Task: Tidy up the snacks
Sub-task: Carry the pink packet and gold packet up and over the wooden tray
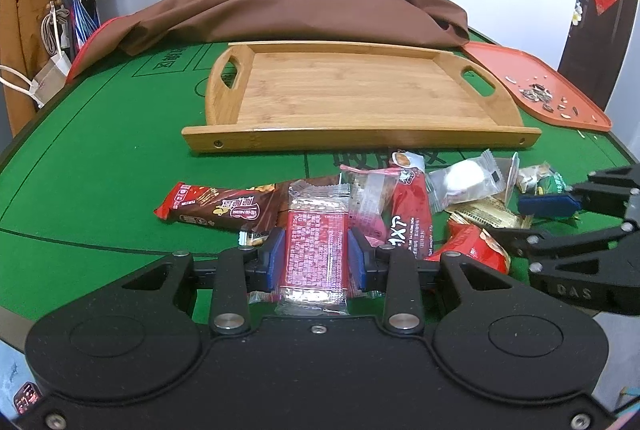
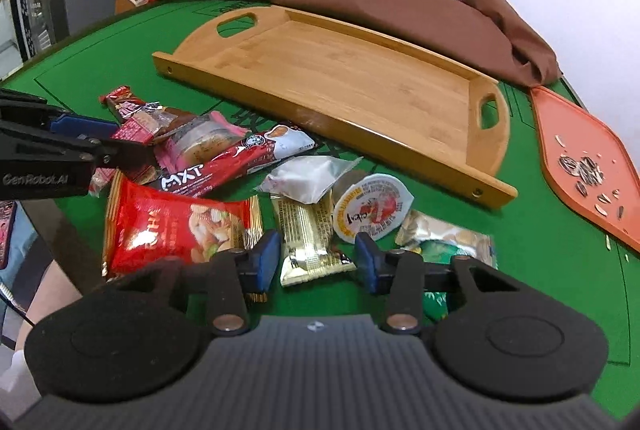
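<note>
Snacks lie in a loose pile on the green felt table (image 1: 100, 158), just in front of a bamboo tray (image 1: 352, 134) that holds nothing. The tray is rectangular, with smooth pale wood, low walls and 2 cut-out handles in its rounded ends.

The left gripper (image 1: 316, 254) has its 2 blue pads pressed on both long sides of a clear packet with red print (image 1: 316, 250), flat and crinkled, with a shiny sealed edge near the camera. Beside this packet rest a brown chocolate bar wrapper (image 1: 224, 210) and a long red stick pack (image 1: 410, 218), both glossy.

The right gripper (image 2: 316, 258) stands with its jaws apart around a small golden foil bar (image 2: 308, 242). The bar lies between the blue pads, but they do not touch it; a gap shows on each side. Near it lie a red puffy bag with nuts printed on it (image 2: 172, 230), a round sealed cup with a yellow rim (image 2: 372, 208), a soft translucent white packet (image 2: 308, 176) and a green and silver packet (image 2: 452, 242) partly under the gripper's finger.

Behind the tray a brown cloth (image 1: 304, 14) lies in soft folds. At the right an orange plastic tray (image 2: 576, 158), flat and smooth, carries striped sunflower seeds (image 2: 584, 170) and some shells.
</note>
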### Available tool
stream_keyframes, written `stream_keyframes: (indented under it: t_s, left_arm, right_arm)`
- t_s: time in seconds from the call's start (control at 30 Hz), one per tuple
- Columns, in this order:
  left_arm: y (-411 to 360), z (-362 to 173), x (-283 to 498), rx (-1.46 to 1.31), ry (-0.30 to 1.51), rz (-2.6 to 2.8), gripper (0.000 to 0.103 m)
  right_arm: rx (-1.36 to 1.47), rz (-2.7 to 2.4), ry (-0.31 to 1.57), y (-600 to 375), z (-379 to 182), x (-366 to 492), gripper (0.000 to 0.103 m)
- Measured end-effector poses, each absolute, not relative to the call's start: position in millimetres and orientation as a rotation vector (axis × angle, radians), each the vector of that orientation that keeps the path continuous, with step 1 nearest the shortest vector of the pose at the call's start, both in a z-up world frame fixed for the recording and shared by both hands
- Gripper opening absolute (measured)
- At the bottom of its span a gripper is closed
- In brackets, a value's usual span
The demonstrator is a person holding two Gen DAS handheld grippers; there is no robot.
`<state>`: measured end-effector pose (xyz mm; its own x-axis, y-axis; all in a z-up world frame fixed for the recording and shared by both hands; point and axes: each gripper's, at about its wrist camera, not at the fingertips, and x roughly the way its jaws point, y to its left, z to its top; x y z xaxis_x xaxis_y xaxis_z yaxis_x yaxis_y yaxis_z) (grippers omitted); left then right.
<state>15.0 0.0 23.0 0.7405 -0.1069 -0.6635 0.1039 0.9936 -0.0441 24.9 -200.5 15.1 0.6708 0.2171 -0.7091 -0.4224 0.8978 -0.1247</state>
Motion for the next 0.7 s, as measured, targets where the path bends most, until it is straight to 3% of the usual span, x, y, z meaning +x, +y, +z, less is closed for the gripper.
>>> stream_keyframes:
  t_s: [0.43, 0.57, 0.7]
  left_arm:
    - [-2, 23, 20, -0.012, 0.732, -0.132, 0.032]
    - [-2, 23, 21, -0.016, 0.732, -0.139, 0.032]
    - [-1, 25, 21, -0.022, 0.725, -0.144, 0.032]
  right_arm:
    - [-0.219, 0.334, 0.773, -192, 12, 39, 0.052]
    - [-0.189, 0.332, 0.775, -189, 11, 42, 0.043]
    - [-0.143, 0.324, 0.789, -192, 13, 41, 0.041]
